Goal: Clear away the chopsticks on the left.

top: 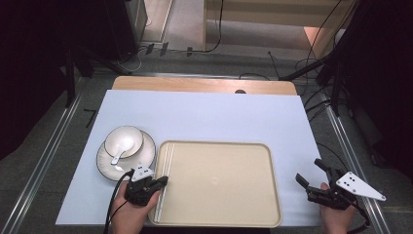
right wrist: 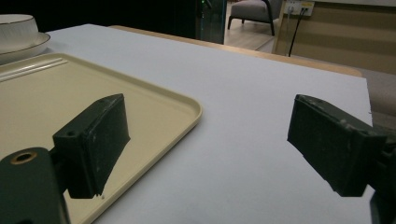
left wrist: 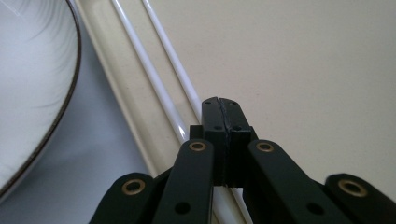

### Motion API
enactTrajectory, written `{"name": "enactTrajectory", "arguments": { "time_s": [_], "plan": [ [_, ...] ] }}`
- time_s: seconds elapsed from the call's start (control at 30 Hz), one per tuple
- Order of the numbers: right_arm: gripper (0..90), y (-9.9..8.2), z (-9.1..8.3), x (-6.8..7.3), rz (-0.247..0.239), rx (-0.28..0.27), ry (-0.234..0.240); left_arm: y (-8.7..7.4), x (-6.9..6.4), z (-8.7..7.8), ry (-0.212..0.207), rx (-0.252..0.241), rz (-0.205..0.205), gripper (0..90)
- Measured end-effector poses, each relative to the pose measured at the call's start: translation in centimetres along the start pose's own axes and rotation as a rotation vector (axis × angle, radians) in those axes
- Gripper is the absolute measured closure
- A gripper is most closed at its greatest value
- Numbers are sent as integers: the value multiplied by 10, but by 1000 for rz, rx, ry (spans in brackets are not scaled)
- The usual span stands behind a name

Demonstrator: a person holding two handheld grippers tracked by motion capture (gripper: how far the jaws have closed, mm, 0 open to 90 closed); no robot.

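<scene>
Quickly, high view: left gripper (top: 163, 181) sits at the near left corner of the beige tray (top: 243, 204), jaws clenched together over the two white chopsticks (top: 165, 168) that lie side by side along the tray's left edge, running near to far; can't tell from here whether a stick is pinched. Just left of the tray a white plate (top: 104, 163) with a dark rim carries a white bowl (top: 124, 139), with a white spoon (top: 119, 155) resting in the bowl. Right gripper (top: 311, 176) is off the tray's right side, near right on the light blue table (top: 219, 117), jaws spread, nothing between them. Left gripper view: left gripper (left wrist: 219, 103) jaws pressed flat against each other right above the chopsticks (left wrist: 159, 81), tips over the right-hand stick, tray (left wrist: 289, 60) floor beyond, plate (left wrist: 37, 93) rim at left; no stick visibly between the pads. Right gripper view: right gripper (right wrist: 208, 126) released, wide apart, hovering low over the table (right wrist: 243, 93) just beside the tray (right wrist: 154, 100) corner; bowl (right wrist: 16, 28) on plate (right wrist: 28, 49) and chopsticks (right wrist: 32, 69) far off at upper left.
</scene>
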State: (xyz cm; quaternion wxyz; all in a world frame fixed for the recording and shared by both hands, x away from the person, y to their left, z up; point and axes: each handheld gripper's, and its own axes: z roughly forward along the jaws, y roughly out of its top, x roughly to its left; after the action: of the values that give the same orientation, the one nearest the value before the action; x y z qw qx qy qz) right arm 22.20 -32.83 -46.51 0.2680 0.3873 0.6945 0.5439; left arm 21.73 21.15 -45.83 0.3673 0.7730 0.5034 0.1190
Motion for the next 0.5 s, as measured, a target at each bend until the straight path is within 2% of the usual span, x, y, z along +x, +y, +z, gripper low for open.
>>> {"name": "enactTrajectory", "arguments": {
  "time_s": [0.27,0.5],
  "plan": [
    [130,0,0,0,1,-1,1,-6,-2,-4,-8,-8,-21,900],
    [130,0,0,0,-3,-1,1,-13,-3,-10,-17,-8,-19,900]
  ]
}}
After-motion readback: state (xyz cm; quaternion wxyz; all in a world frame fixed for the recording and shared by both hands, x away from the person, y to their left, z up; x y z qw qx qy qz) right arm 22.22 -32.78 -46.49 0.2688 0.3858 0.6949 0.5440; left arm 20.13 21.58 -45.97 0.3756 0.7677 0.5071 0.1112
